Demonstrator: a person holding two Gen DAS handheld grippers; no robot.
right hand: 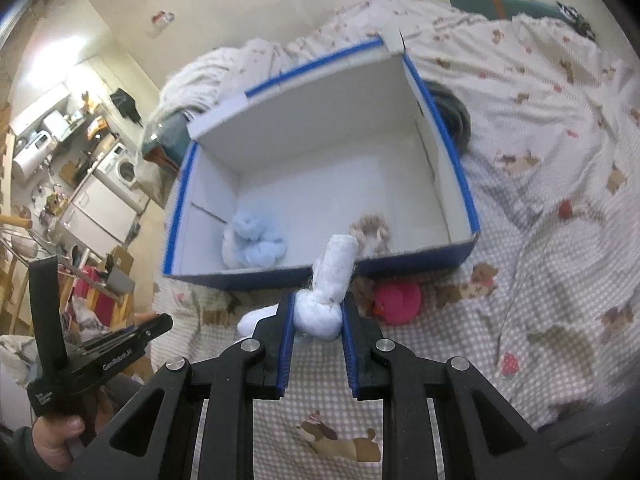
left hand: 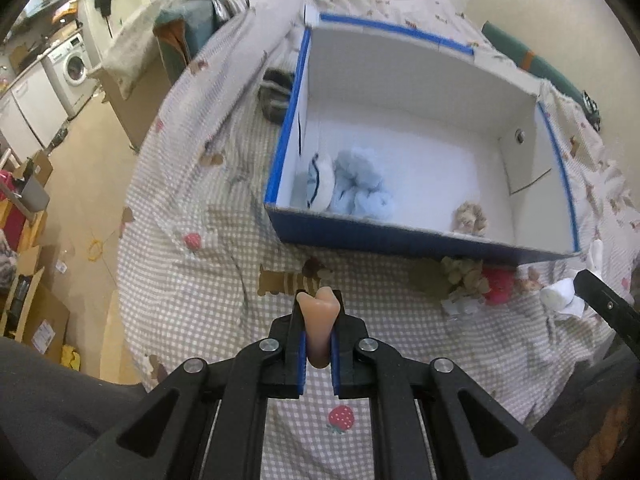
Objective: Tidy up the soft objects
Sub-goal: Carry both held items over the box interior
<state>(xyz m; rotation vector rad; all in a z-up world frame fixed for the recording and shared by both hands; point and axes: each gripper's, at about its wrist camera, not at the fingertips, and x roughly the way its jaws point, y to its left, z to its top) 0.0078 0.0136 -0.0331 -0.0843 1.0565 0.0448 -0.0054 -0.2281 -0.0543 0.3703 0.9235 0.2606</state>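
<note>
While both claws hang over the bed (left hand: 208,264), its checked sheet with dog and strawberry prints carries everything. Blue cardboard box (left hand: 420,240) with white inside sits open in the middle of the bed, a dark striped item (left hand: 274,96) just beside its outer left wall. Inside the box, light blue fluffy toy (left hand: 360,184) lies in the near left corner, touching a white-and-blue soft piece (left hand: 320,184) against the left wall; small beige plush (left hand: 470,218) sits against the near wall, more to the right. Outside, just in front of the near wall, pink plush (right hand: 398,302) lies on the sheet next to a beige-brown plush (left hand: 460,276). Right claw (right hand: 318,316) is clamped on a white soft toy (right hand: 324,300), held above the sheet before the box. Left claw (left hand: 319,320) is clamped on a small peach soft piece (left hand: 320,320), near the bed's front edge.
</note>
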